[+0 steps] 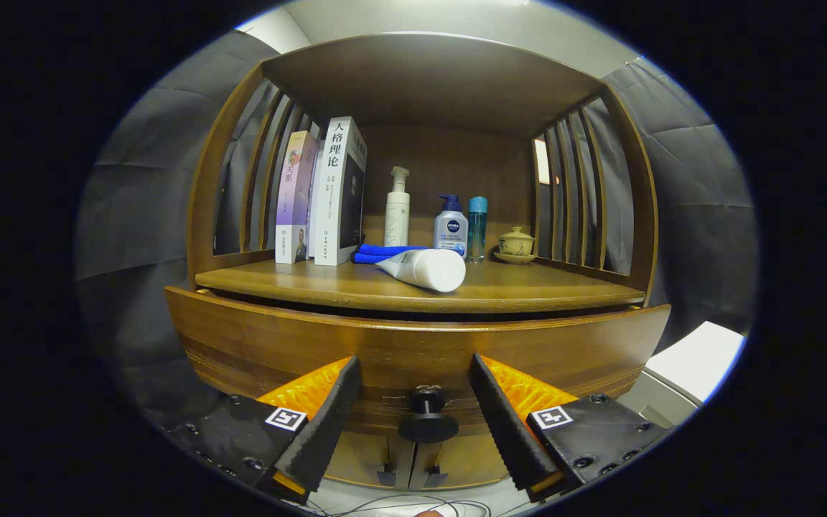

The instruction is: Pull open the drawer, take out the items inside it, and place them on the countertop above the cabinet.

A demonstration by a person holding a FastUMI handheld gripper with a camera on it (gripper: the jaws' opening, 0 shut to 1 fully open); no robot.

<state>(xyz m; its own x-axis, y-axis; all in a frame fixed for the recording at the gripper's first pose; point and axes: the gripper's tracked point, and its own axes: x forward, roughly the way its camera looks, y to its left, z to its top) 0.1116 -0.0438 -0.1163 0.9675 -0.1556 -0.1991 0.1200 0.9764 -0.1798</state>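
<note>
Up close, the gripper (417,402) faces the wooden cabinet, its jaws set wide apart with the dark drawer knob (427,420) between the fingers and neither finger touching it. The drawer (298,345) front stands a little forward of the cabinet, a dark gap above it; its inside is hidden, so whatever lies in it cannot be made out. On the countertop (313,283), near the front edge, a white tube (424,268) lies on its side, its far end over a blue cloth (385,252). Toward the back left corner books (324,194) stand upright. Along the back edge stand a white pump bottle (397,210), a blue-capped bottle (451,225) and a slim teal bottle (477,226). A small lidded cup on a saucer (515,244) sits at the back right corner. Below the knob, the lower cabinet doors are cut off.
</note>
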